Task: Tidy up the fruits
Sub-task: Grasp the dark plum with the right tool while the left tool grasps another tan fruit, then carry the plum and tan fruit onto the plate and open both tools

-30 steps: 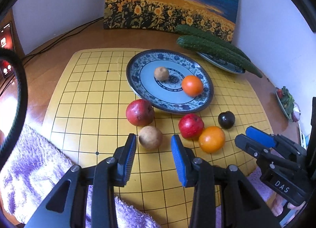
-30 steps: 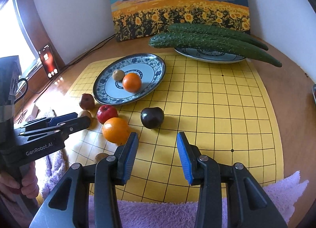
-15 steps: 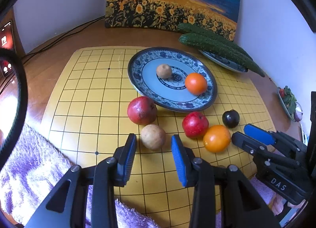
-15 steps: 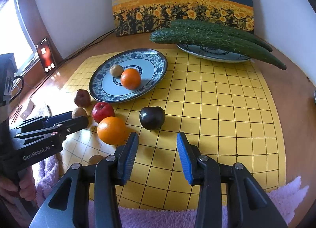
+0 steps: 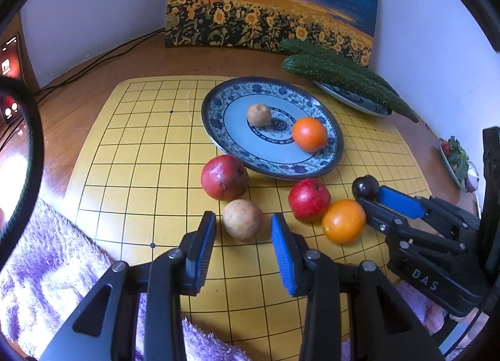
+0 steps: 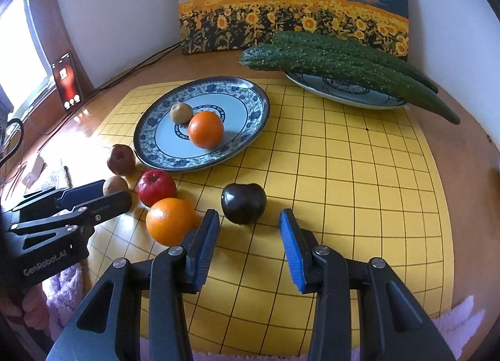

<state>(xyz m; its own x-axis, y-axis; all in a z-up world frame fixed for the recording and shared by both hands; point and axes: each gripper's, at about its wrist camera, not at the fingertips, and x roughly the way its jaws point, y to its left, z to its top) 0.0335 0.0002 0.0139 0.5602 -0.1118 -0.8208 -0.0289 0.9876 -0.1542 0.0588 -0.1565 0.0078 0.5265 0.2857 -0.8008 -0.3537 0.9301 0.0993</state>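
A blue-patterned plate [image 5: 215, 130] [image 6: 250, 117] on the yellow grid mat holds a small brown fruit [image 5: 258, 114] and an orange [image 5: 309, 134]. In front of it lie a dark red fruit [image 5: 223, 177], a tan round fruit [image 5: 242, 220], a red apple [image 5: 308, 198], an orange [image 5: 343, 220] and a dark plum [image 6: 243, 203]. My left gripper [image 5: 243, 229] is open, its jaws just in front of the tan fruit. My right gripper [image 6: 249, 229] is open, just in front of the plum.
Two cucumbers [image 6: 337, 61] lie across a second plate [image 6: 343, 94] at the back right. A sunflower painting [image 5: 268, 8] leans on the wall. A purple fluffy towel [image 5: 47, 273] covers the near edge. A phone [image 6: 66, 81] and cables stand at the left.
Both grippers have moved forward and closer to the fruits: the left toward the tan fruit, the right toward the plum. No fruit has moved.
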